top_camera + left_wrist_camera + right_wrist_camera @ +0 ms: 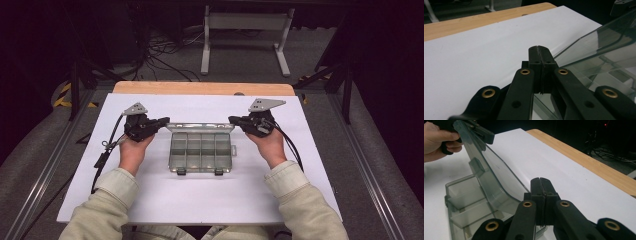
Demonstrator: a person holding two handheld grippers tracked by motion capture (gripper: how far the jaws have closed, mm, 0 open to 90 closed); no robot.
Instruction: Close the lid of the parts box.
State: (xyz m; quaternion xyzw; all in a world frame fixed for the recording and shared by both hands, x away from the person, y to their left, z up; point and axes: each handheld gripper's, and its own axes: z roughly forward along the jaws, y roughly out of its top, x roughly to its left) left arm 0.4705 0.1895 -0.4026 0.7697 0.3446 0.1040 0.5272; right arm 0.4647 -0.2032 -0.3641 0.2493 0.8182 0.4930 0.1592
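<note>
Pale sleeves (105, 200) framed the table (210, 200), where the clear compartment box (201, 152) sat mid-table; left tongs (161, 121) and right tongs (234, 120), both closed, each pinched a corner of its raised lid (200, 127).

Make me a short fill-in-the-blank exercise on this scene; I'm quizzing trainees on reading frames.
1. The lid of the clear compartment box stands ____.
2. The left gripper and right gripper are both ____.
3. The box rests on a ____ sheet.

Missing words: open; shut; white
</note>
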